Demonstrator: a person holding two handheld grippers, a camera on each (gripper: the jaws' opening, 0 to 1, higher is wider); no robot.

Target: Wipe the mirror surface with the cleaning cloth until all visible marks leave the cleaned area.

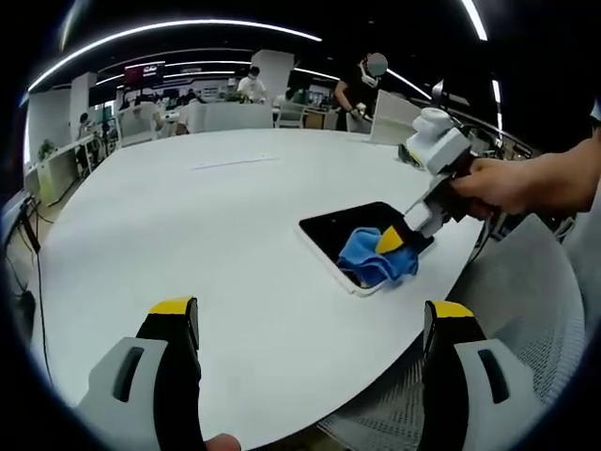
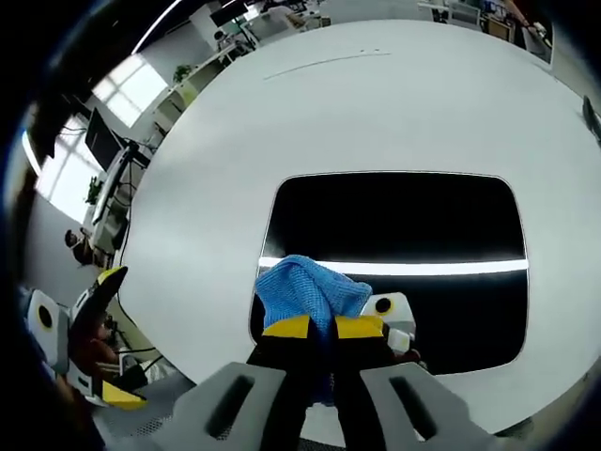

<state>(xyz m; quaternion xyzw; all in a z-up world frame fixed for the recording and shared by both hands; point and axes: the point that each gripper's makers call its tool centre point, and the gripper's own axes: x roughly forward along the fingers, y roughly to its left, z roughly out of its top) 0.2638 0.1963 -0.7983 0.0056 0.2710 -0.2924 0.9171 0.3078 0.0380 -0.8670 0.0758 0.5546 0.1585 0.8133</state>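
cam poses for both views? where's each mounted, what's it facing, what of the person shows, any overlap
Left gripper view: rides the left tool, open, above the near table edge, facing across to the mirror; the person's hand shows.
Right gripper view: rides the right tool, looking steeply down on the mirror, jaws shut on the blue cloth; no hand or arm shows.
Shared: mirror, blue cloth, table, and both tools appear in each.

One mirror (image 2: 394, 225), one blue cloth (image 2: 305, 287), two claws (image 1: 305, 315) (image 2: 323, 327), perhaps several people far back.
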